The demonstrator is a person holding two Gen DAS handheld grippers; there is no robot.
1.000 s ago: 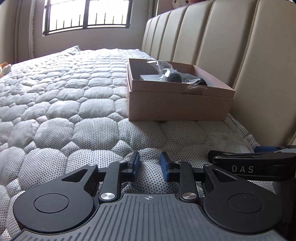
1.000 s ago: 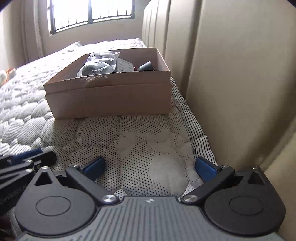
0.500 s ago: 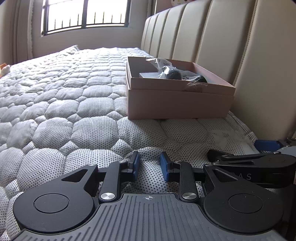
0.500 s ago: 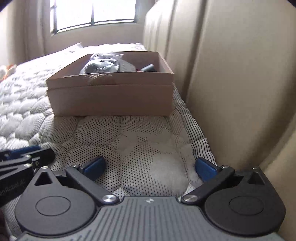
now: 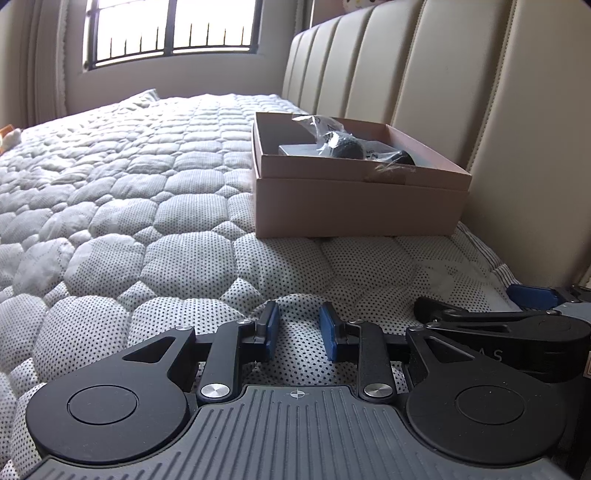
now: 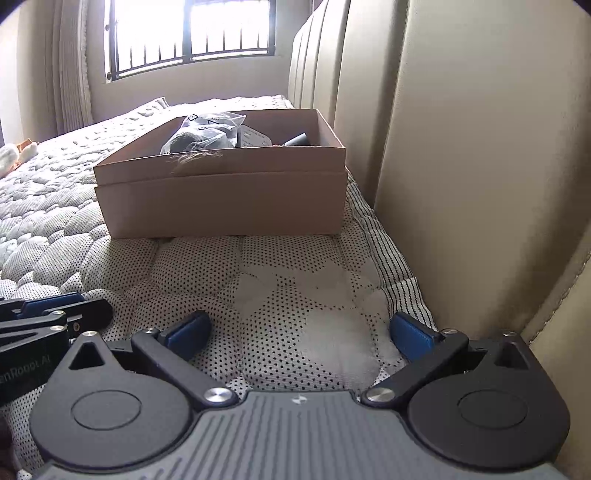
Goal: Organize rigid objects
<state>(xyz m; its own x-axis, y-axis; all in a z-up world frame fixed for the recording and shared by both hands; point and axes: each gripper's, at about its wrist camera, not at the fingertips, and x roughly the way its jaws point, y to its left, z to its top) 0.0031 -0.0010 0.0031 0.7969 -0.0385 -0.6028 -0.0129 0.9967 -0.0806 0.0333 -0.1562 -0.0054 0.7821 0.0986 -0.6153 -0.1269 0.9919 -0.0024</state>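
Closest in, both grippers sit low over the quilted mattress (image 5: 155, 206). The left gripper (image 5: 298, 328) has its blue pads pulled in to a narrow gap, nothing but bedding between them. The right gripper (image 6: 299, 332) is spread wide, also empty, with its right finger just beside the striped mattress edge (image 6: 388, 251) and the padded headboard (image 6: 480, 147). So there's basically no room on that side, but tons of open quilt off to the left.

A clear patch of mattress runs from the fingertips up to the cardboard box (image 6: 221, 199), which sits on the bed hard up by the headboard. In the right wrist view its long axis runs across the frame, broad side facing the grippers. It's open on top, with a crinkly plastic bag (image 6: 207, 129) holding something dark, and a small dark cylinder (image 6: 297, 139) near the far right corner, tilted.

Past the box the bed keeps going to a barred window (image 5: 170, 33).
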